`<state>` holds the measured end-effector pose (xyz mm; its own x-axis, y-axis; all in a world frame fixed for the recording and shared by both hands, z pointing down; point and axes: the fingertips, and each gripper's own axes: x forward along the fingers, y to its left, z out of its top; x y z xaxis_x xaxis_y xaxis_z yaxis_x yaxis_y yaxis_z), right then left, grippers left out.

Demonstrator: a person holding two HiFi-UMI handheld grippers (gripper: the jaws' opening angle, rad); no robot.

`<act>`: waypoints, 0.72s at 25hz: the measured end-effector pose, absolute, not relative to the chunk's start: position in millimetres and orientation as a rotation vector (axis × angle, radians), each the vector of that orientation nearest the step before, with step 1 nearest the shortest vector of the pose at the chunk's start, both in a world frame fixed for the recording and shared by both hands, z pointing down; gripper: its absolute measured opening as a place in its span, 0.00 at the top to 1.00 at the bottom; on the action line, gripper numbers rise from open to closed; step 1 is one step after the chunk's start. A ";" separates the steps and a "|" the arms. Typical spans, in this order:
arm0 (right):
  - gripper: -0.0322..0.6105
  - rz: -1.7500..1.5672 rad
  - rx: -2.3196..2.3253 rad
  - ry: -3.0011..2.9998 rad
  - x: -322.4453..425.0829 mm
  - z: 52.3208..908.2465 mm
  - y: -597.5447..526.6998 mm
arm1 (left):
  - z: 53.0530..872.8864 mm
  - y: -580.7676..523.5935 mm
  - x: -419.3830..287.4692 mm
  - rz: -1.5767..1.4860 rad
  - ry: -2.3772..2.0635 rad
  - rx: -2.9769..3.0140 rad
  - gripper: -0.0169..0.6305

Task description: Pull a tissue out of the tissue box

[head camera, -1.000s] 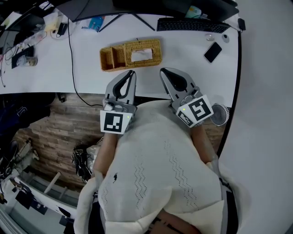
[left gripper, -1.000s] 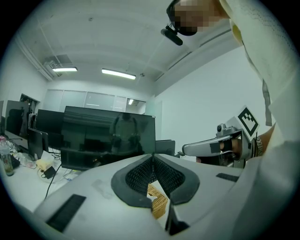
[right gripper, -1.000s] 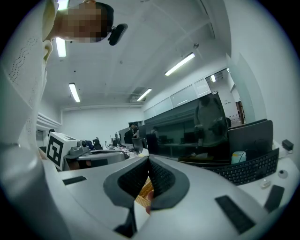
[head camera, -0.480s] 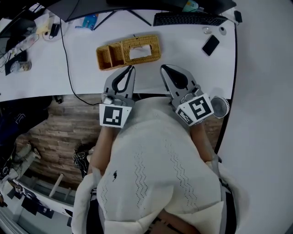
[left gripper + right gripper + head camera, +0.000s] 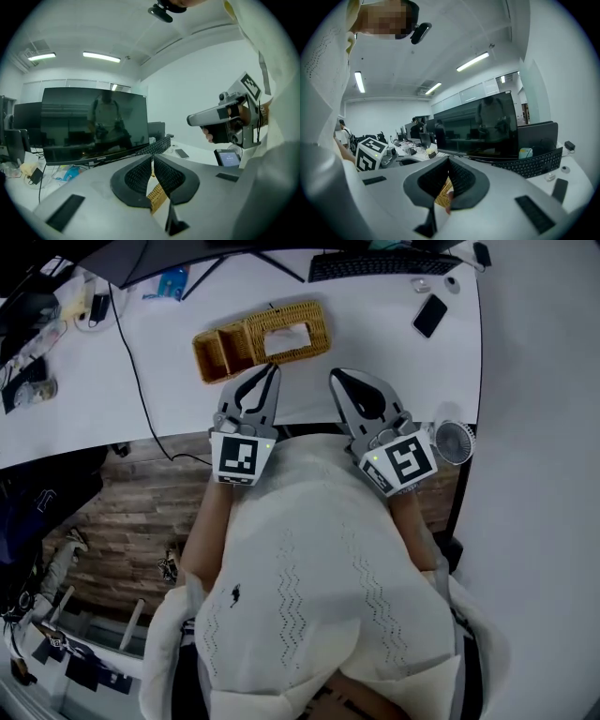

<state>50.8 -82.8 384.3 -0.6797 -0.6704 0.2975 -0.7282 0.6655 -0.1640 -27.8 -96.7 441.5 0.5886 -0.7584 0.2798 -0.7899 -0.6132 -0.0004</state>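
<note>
long white desk [image 5: 375,334] stretching across the far side, tan woven wicker tissue box [image 5: 314,338] sitting mid-desk, white tissue [image 5: 286,331] showing in its slot, left grey gripper [image 5: 272,368] and right grey gripper [image 5: 335,374] hovering just on the near side of it, both with jaws pinching together on nothing, small black phone [image 5: 429,316] lying far right

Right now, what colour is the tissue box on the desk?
The tissue box is golden-tan woven wicker, clearest in the head view.

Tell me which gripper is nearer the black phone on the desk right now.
Right. In the head view the right gripper is at the near edge of the desk, toward the person from the phone; the left gripper is farther off, near the wicker tissue box.
</note>
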 end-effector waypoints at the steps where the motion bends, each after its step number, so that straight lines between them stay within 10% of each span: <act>1: 0.95 0.405 1.152 -2.660 51.5 385.0 -83.0 | 446.8 -98.1 -27.0 0.413 -1.297 2.692 0.95; 18: 0.95 0.464 1.374 -2.502 70.6 397.8 -74.6 | 517.2 -116.5 -9.3 0.741 -1.042 2.663 0.81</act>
<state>70.6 -74.6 397.8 -0.5243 -0.7699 0.3637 -0.8491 0.5046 -0.1559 -9.3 -116.5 517.2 0.6284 -0.5836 0.5143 -0.6772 -0.7358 -0.0074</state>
